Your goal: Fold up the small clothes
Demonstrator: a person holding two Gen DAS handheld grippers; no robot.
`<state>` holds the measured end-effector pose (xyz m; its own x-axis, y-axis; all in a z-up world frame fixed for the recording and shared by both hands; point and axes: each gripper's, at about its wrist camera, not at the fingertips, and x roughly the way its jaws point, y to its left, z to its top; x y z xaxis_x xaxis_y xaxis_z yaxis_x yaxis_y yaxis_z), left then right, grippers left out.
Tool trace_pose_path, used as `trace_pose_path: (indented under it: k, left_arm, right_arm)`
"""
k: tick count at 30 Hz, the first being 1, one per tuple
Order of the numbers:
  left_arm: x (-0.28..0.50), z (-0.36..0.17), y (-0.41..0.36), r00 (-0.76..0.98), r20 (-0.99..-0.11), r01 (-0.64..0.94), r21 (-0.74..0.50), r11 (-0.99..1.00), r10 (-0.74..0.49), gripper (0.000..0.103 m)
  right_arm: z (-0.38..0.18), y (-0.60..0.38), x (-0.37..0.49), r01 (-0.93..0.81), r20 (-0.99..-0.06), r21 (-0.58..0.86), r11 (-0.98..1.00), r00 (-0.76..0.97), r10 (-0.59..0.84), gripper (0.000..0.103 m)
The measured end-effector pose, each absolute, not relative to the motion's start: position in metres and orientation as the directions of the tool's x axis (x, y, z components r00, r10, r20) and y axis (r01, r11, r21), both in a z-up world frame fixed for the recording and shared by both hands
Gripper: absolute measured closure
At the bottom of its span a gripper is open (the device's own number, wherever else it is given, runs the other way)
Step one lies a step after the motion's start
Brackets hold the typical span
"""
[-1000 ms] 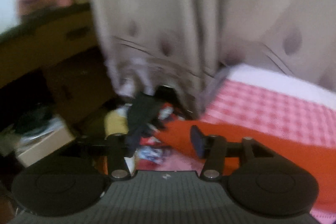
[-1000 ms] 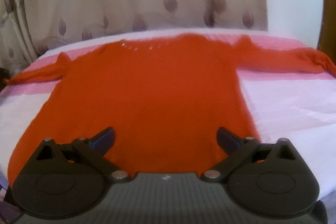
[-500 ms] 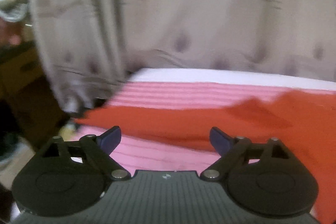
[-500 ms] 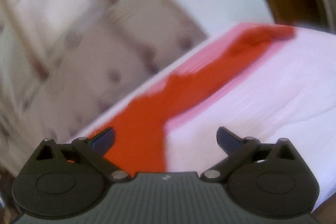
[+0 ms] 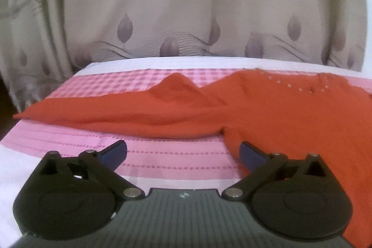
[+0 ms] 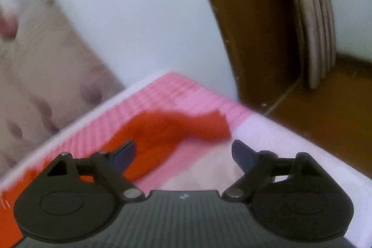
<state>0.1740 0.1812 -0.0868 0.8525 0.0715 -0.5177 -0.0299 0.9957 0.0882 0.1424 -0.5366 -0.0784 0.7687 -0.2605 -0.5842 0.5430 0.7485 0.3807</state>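
On the pink checked bed cover (image 5: 130,83) the red jumper (image 5: 290,113) lies spread flat, one sleeve (image 5: 104,110) stretched out sideways, the other sleeve's cuff (image 6: 209,124) near the far corner; it looks a soft, light knit that will drape and slide rather than hold a crease, so I would pinch it at a cuff or shoulder seam; the left gripper (image 5: 183,151) hovers near the sleeve, fingers opening wide on nothing; the right gripper (image 6: 183,152) points at the cuff, fingers closing, nothing gripped yet; a patterned curtain (image 5: 186,15) hangs behind.

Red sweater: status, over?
Left gripper opening, right gripper closing, nothing held. Red sweater flat on pink cloth, sleeves out. Nothing obstructing.
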Motion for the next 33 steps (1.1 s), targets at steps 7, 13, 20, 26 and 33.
trace_pose_path:
  k: [7, 13, 20, 26, 33]
  left_arm:
    - [0.185, -0.092, 0.179, 0.804, -0.586, -0.035, 0.123, 0.992, 0.101, 0.0]
    - [0.184, -0.091, 0.184, 0.788, -0.605, -0.065, 0.105, 0.992, 0.116, 0.0]
    - [0.186, -0.09, 0.184, 0.777, -0.613, -0.091, 0.112, 0.99, 0.141, 0.0]
    - [0.186, -0.09, 0.183, 0.777, -0.612, -0.093, 0.118, 0.989, 0.146, 0.0]
    - [0.186, -0.09, 0.182, 0.777, -0.613, -0.094, 0.117, 0.989, 0.147, 0.0]
  right_arm:
    - [-0.107, -0.579, 0.177, 0.535, -0.649, 0.422, 0.732, 0.742, -0.168, 0.083]
    - [-0.074, -0.594, 0.171, 0.522, -0.552, 0.433, 0.735, 0.798, -0.241, 0.093]
    - [-0.079, -0.64, 0.159, 0.587, -0.629, 0.471, 0.658, 0.746, -0.216, 0.066]
    - [-0.093, -0.629, 0.115, 0.559, -0.57, 0.573, 0.599, 0.797, -0.198, 0.031]
    - [-0.101, -0.602, 0.11, 0.543, -0.582, 0.627, 0.558, 0.803, -0.127, 0.032]
